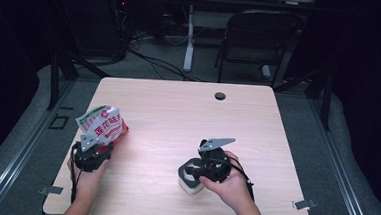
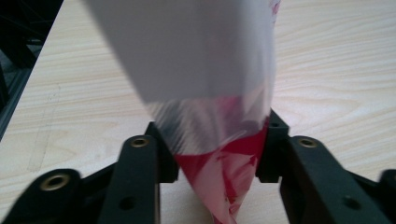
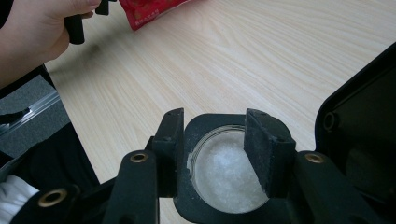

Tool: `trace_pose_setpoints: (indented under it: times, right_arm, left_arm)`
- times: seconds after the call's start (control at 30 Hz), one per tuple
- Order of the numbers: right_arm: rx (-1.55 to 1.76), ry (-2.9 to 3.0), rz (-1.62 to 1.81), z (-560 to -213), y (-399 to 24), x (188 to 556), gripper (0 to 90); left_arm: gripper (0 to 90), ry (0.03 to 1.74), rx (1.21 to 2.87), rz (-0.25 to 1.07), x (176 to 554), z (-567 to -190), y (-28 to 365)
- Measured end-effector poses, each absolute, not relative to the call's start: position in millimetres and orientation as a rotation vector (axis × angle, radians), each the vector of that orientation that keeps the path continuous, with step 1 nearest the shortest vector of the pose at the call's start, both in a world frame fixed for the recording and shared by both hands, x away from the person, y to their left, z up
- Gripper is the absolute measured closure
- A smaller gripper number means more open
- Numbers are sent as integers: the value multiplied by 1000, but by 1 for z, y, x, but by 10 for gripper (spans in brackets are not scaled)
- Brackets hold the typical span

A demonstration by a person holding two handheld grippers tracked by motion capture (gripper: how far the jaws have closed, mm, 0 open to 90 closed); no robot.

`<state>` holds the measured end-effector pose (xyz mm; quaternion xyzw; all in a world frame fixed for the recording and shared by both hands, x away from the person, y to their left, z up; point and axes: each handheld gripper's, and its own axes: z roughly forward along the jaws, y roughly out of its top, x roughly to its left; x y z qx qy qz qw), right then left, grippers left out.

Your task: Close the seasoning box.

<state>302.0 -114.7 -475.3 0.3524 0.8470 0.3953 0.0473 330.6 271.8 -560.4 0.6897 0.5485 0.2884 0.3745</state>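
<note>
Red-and-white plastic snack bag (image 1: pixel 103 124) stands tilted at the wooden table (image 1: pixel 178 112)'s left edge, between the left gripper (image 1: pixel 97 147)'s parted jaws; right gripper (image 1: pixel 194 172) clamps a black-rimmed white container (image 1: pixel 190 180).

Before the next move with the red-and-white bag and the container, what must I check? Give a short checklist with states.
1. Bag between the jaws of the left gripper: ok.
2. Left pads pressing the bag firmly: cannot tell.
3. Container open, hinged lid to the side: ok.
4. Right gripper holding the container: ok.
5. Bag mouth over the container: not ok, they are apart.
6. Bag already opened: cannot tell.
</note>
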Motion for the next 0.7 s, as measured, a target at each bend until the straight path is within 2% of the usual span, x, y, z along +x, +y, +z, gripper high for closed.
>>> trace_pose_setpoints:
  times: [0.33,0.7]
  right_arm:
    - [1073,2585,1205,-475,-114,302,581]
    - [1081,2571,1217,-473,-117,302,580]
  left_arm:
    - [417,1341,1733,719,326,-557,265]
    - [390,1228,1793,716,319,-554,244]
